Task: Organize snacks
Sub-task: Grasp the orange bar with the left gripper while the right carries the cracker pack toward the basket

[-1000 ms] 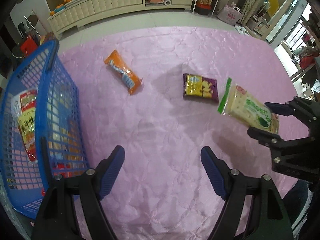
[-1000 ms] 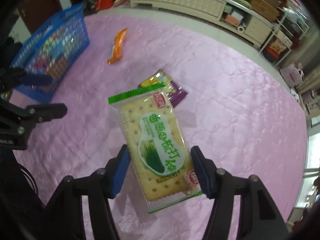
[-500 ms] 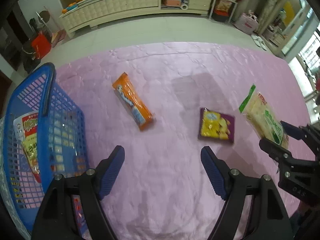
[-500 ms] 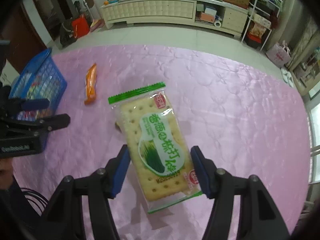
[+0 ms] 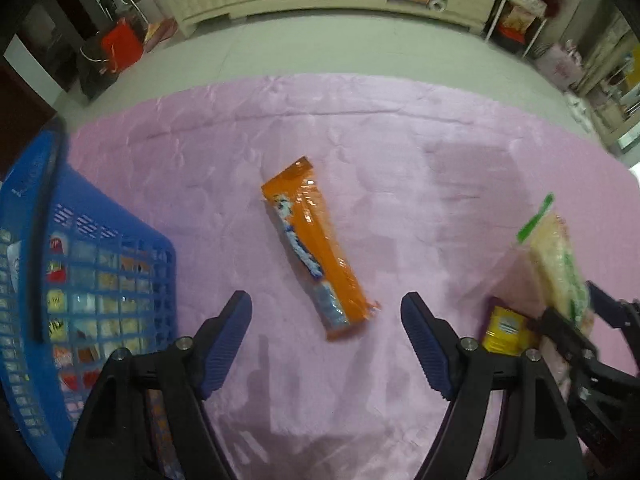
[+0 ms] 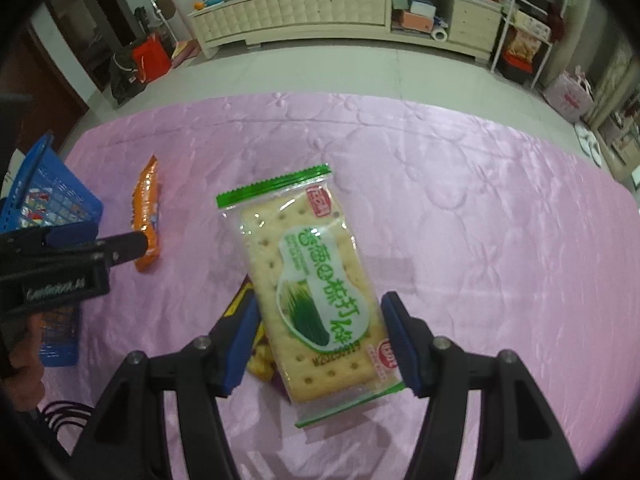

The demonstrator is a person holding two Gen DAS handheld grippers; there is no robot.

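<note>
My right gripper [image 6: 320, 344] is shut on a green-and-clear cracker pack [image 6: 312, 280], held above the pink cloth; the pack also shows at the right of the left wrist view [image 5: 560, 268]. My left gripper [image 5: 326, 340] is open and empty, with an orange snack pack [image 5: 316, 256] lying on the cloth just ahead, between its fingers. A purple-and-yellow snack pack [image 5: 506, 330] lies under the cracker pack. The blue basket [image 5: 104, 240], holding several snacks, stands at the left.
The pink quilted cloth [image 6: 480, 208] covers the work surface. Beyond its far edge is tiled floor, a long cream cabinet [image 6: 320, 8], a red bag [image 6: 150, 60] and shelving at the right.
My left gripper has moved toward the orange pack, which now lies between its open fingers. My right gripper still holds the cracker pack and has drifted over the purple pack.
</note>
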